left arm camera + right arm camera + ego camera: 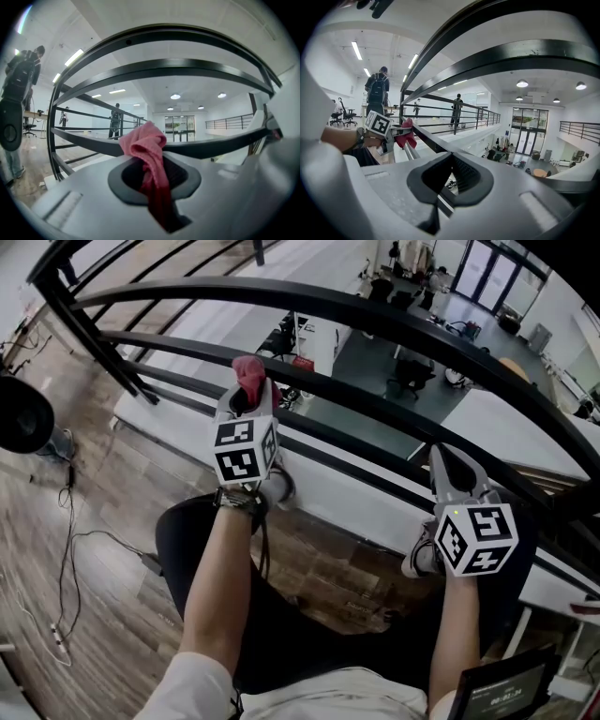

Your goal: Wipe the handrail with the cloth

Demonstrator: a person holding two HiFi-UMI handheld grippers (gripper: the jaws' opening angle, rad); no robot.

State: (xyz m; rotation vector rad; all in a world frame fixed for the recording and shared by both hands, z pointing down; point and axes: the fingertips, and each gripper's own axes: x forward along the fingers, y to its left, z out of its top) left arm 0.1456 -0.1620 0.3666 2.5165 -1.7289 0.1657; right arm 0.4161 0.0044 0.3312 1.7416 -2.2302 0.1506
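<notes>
Nearest us, our two forearms (pixel 217 587) stretch out over the wooden floor (pixel 103 521) towards the railing. Our left gripper (pixel 249 395) has its jaws clamped on the red cloth (pixel 248 371). The cloth's bunched end pokes past the tips, right up against a middle bar (pixel 84 143) of the black handrail (pixel 375 320). To its right and lower, our right gripper (pixel 448 465) has its jaws pressed together with nothing between them, its tips at a lower bar (pixel 429 138). We cannot tell whether they touch it. Beyond the bars, people (pixel 377 91) stand along the walkway, and an office floor (pixel 412 362) lies far below.
</notes>
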